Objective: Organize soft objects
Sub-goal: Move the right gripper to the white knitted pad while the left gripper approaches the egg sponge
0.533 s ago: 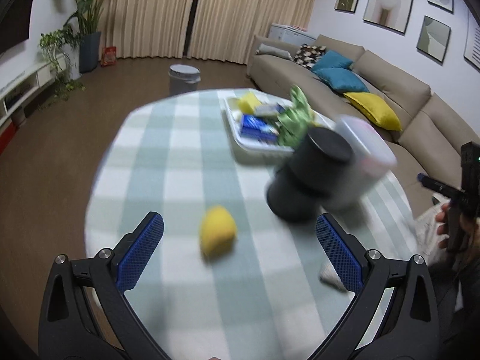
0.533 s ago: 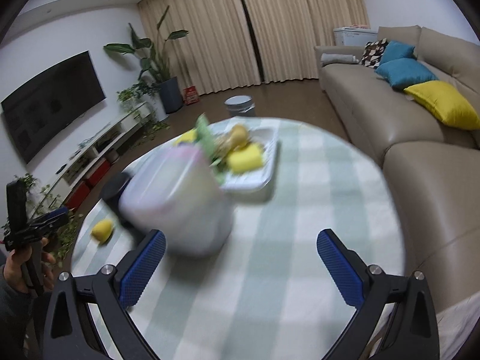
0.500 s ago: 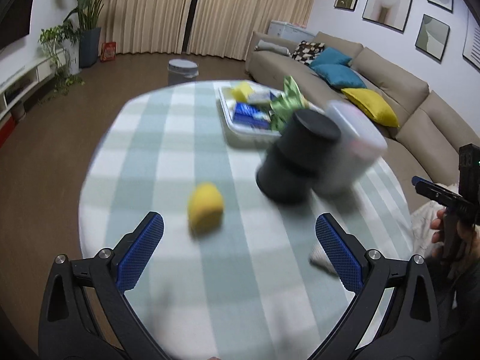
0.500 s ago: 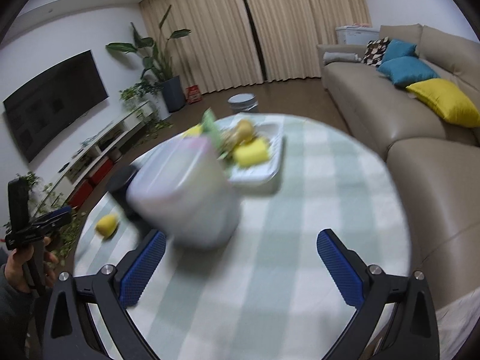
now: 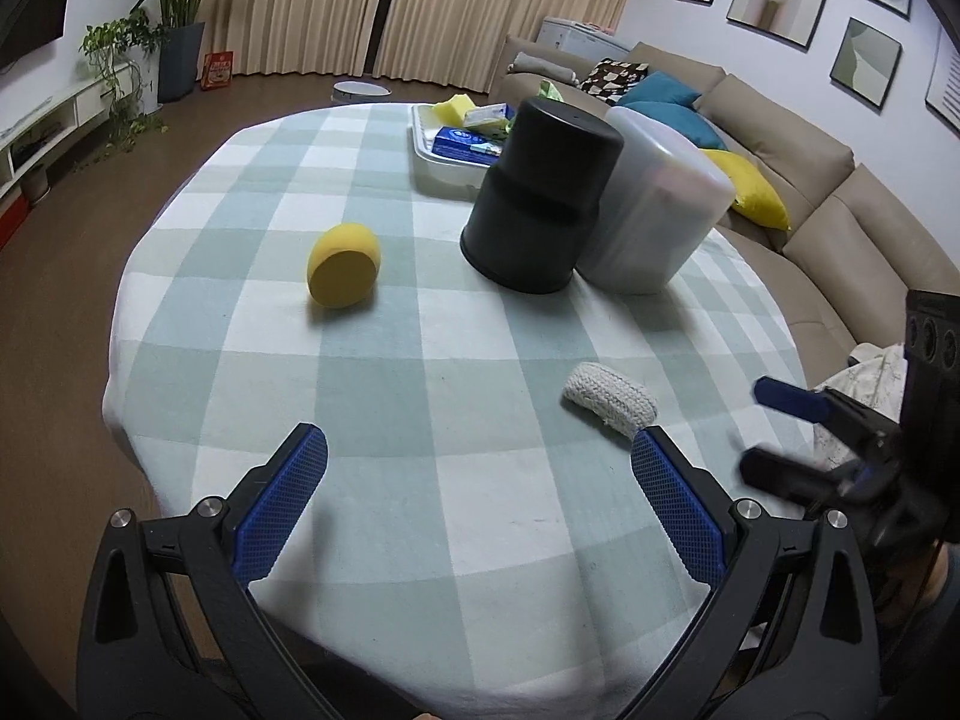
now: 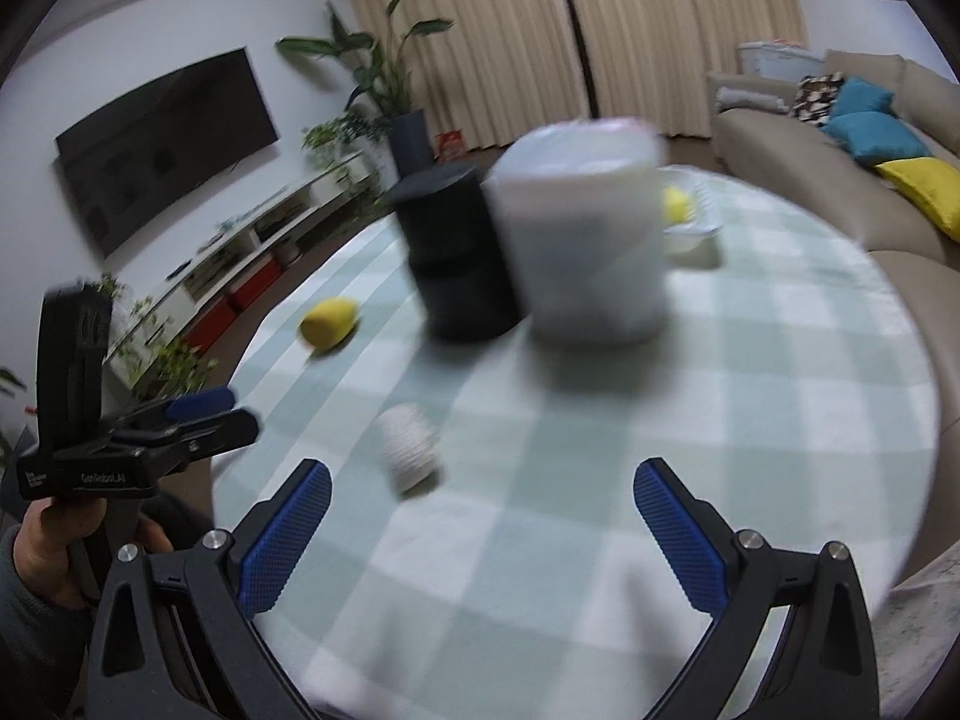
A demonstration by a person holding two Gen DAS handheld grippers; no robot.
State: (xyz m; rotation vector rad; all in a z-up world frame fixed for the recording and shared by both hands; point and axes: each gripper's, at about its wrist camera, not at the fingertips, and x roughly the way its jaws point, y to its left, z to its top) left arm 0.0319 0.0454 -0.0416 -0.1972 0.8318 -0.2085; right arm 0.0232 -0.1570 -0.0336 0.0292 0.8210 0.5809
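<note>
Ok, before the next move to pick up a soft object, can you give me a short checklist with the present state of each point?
1. Left gripper open and empty: ok.
2. Right gripper open and empty: ok.
3. Yellow sponge lies free on the checkered tablecloth, apart from the black container: ok.
4. White knitted roll lies free near the left gripper's right finger: ok.
5. Black container and translucent container are mouth down, not ready to receive objects: not ok.
6. Right wrist view sharp enough to aim: not ok, blurred.
</note>
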